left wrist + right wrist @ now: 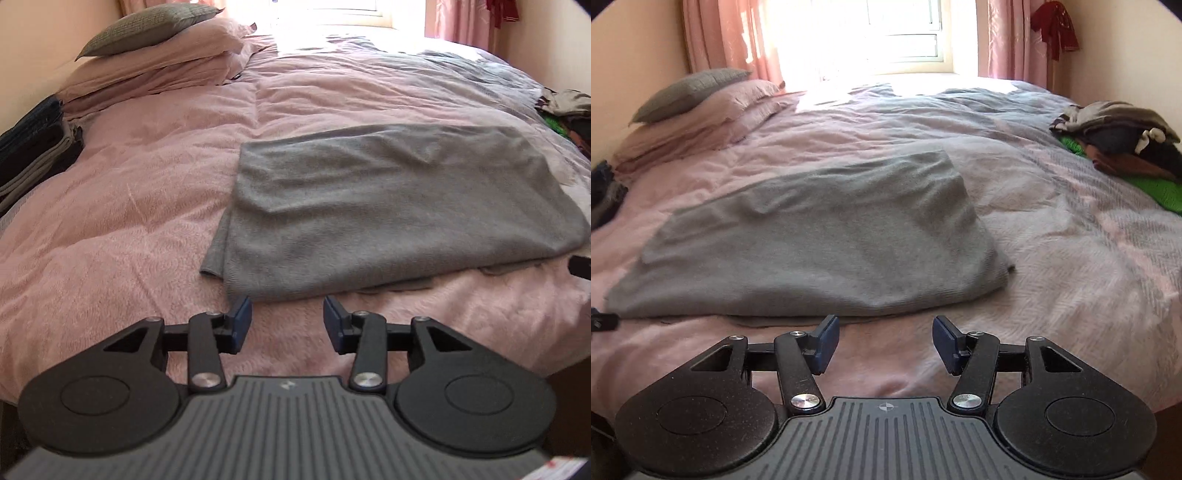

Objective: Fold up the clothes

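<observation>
A grey knit garment (388, 206) lies folded into a broad rectangle on the pink bedcover (129, 221). In the right wrist view the same grey garment (820, 243) spreads across the middle of the bed. My left gripper (288, 325) stands open just short of the garment's near left corner, with nothing between its blue pads. My right gripper (884, 343) is open too, hovering a little before the garment's near edge, empty. A dark tip of the right gripper (580, 267) shows at the right edge of the left wrist view.
A stack of folded dark clothes (33, 147) sits at the bed's left edge. A heap of unfolded clothes (1126, 140), green, brown and grey, lies at the right. Pillows (155, 48) lean against the left wall. A bright window (886, 33) with pink curtains is behind.
</observation>
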The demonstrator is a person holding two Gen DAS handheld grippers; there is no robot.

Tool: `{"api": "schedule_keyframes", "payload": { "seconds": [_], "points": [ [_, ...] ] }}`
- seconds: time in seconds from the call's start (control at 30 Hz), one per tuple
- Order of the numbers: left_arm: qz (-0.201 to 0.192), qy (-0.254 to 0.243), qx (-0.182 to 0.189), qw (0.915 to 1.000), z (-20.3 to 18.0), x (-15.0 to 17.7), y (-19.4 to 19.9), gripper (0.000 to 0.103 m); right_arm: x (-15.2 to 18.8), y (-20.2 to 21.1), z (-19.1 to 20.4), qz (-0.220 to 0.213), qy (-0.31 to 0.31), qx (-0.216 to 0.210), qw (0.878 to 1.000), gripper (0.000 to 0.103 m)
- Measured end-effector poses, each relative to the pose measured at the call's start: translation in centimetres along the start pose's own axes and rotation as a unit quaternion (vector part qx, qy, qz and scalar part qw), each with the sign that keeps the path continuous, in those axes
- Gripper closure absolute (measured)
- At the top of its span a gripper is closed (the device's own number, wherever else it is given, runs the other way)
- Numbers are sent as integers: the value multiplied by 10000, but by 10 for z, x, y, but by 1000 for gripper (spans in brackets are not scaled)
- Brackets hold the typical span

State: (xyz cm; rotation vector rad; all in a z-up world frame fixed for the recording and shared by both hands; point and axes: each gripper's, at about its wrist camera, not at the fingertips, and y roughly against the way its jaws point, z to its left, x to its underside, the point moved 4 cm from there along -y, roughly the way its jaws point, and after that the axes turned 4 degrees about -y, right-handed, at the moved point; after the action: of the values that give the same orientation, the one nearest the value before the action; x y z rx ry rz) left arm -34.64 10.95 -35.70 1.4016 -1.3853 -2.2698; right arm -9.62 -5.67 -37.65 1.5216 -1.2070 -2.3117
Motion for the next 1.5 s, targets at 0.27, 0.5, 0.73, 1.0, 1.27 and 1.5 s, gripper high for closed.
{"api": "schedule_keyframes", "payload": {
  "seconds": [0.27,0.5,0.73,1.0,1.27,1.5],
  "points": [
    [-468,-26,107,9988,-19,19,69,51,15,67,34,-358,316,10,9989,49],
    [-616,-94,176,9979,-26,25,89,51,26,86,34,-448,253,-61,9987,49],
    [-1069,-247,630,9920,-30,18,79,61,18,81,17,-651,-6,-29,9979,49],
    [-1208,-570,1024,9857,-47,-40,19,85,-20,31,-13,-759,-64,82,9971,59],
    [-1153,-993,1110,9821,-85,-109,-71,86,-48,-25,-59,-708,-556,325,9954,64],
    [-681,-1210,989,9854,-104,-125,-153,89,-48,-45,-107,-715,-1226,280,9895,64]
  ]
}}
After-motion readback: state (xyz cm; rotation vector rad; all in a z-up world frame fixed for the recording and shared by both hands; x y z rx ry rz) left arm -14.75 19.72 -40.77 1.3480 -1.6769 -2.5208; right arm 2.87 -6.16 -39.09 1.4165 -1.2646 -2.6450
